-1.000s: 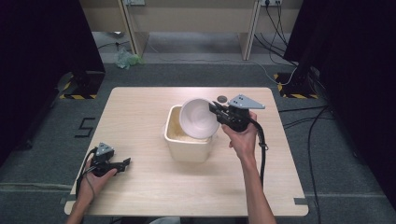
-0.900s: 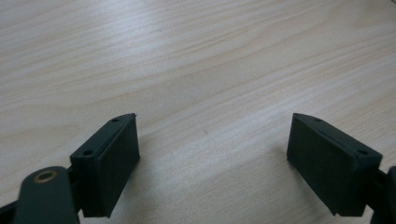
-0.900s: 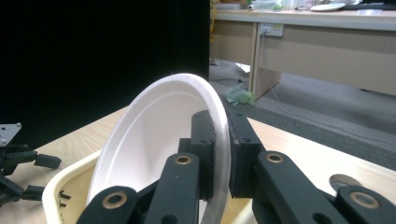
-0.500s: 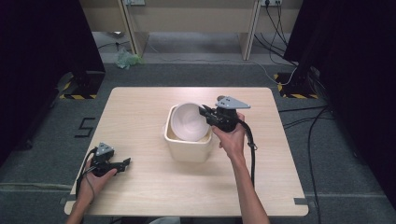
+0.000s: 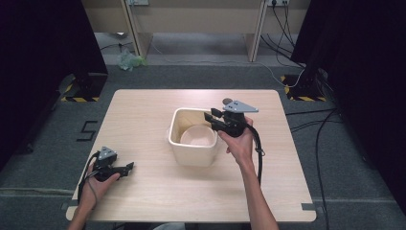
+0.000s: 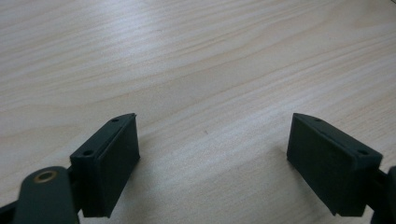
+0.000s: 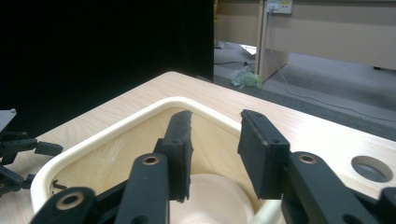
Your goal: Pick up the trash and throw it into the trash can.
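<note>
A cream plastic bin [image 5: 191, 154] stands at the middle of the wooden table. A white bowl [image 5: 197, 136] lies upright in its bottom. My right gripper [image 5: 210, 116] hovers over the bin's right rim and points left across it. Its jaws have just been opening and stand open with nothing between them. In the right gripper view the right gripper [image 7: 215, 140] is above the bowl [image 7: 210, 198] and inside the bin's rim [image 7: 116, 126]. My left gripper [image 5: 129, 166] rests on the table near the front left corner. Its jaws [image 6: 212, 154] are wide open over bare wood.
A round hole [image 5: 227, 101] in the tabletop lies just behind the right gripper. A black cable [image 5: 259, 158] hangs from the right gripper along the forearm. Beyond the table's far edge are desk legs, floor cables and a green bag [image 5: 130, 61].
The bowl, held tilted above the bin a second ago, has come down into it and been let go. The right gripper's jaws have opened. The left hand has kept still.
</note>
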